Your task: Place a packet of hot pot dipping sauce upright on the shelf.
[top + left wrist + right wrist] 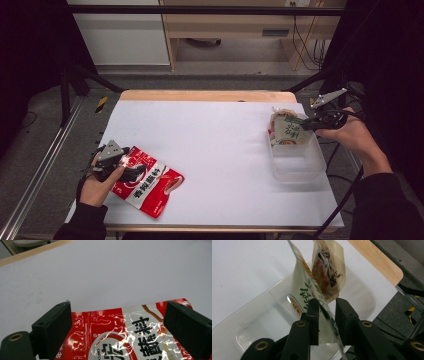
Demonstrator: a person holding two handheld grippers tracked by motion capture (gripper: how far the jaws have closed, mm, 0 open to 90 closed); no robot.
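A red and white snack packet lies flat near the table's front left. My left gripper is open wide over its upper edge, one jaw on each side, with no pad pressing on it. At the right, a pale packet with green print stands upright in a clear plastic container. My right gripper has this packet between its jaws; it leans on one pad, with a gap to the other. A second beige packet stands behind it.
A white sheet covers the table, with a wooden edge at the back. The container sits close to the table's right edge. Black frame rails run along both sides, and cables trail from the right gripper.
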